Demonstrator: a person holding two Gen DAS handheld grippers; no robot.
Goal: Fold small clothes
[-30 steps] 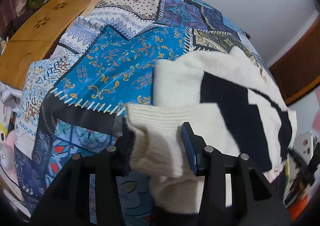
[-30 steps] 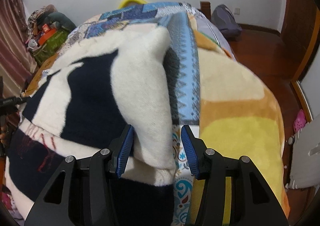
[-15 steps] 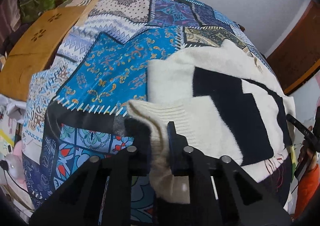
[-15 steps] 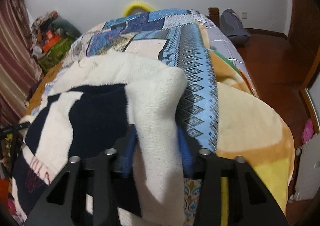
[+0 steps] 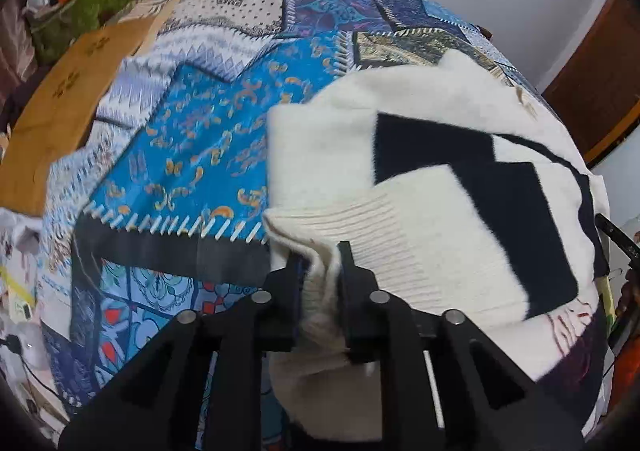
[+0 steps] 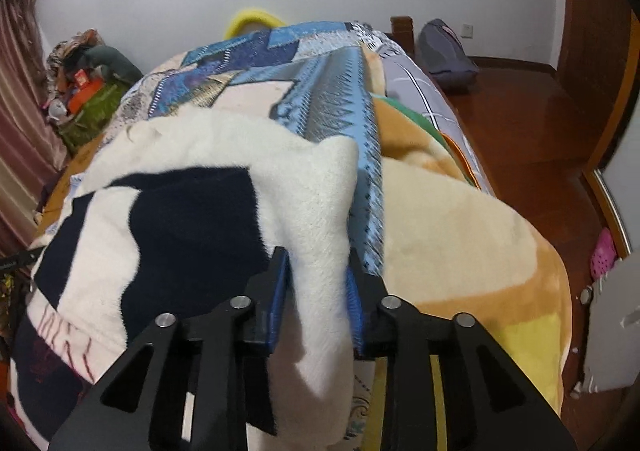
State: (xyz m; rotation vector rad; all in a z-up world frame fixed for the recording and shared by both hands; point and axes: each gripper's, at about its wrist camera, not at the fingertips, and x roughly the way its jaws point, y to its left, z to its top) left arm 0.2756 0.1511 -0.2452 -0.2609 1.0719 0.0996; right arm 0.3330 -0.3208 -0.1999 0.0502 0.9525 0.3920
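A cream and black knit sweater (image 5: 432, 155) lies on the patchwork blue bedspread (image 5: 192, 147). My left gripper (image 5: 320, 267) is shut on the sweater's ribbed cream edge at its near left corner. In the right wrist view the same sweater (image 6: 192, 211) spreads to the left, and my right gripper (image 6: 318, 275) is shut on its cream right corner, which bunches between the blue pads and hangs down. Red stitching marks the sweater's near dark hem (image 6: 60, 335).
A tan and yellow fleece blanket (image 6: 460, 251) covers the bed to the right of the bedspread (image 6: 336, 91). A wooden board (image 5: 68, 91) lies left of the bed. Clutter and a green bag (image 5: 80, 7) stand at the far left. A wooden floor (image 6: 532, 123) lies to the right.
Both grippers have closed from open onto the sweater's corners. Both have lifted slightly, and the cloth bunches between the fingers.
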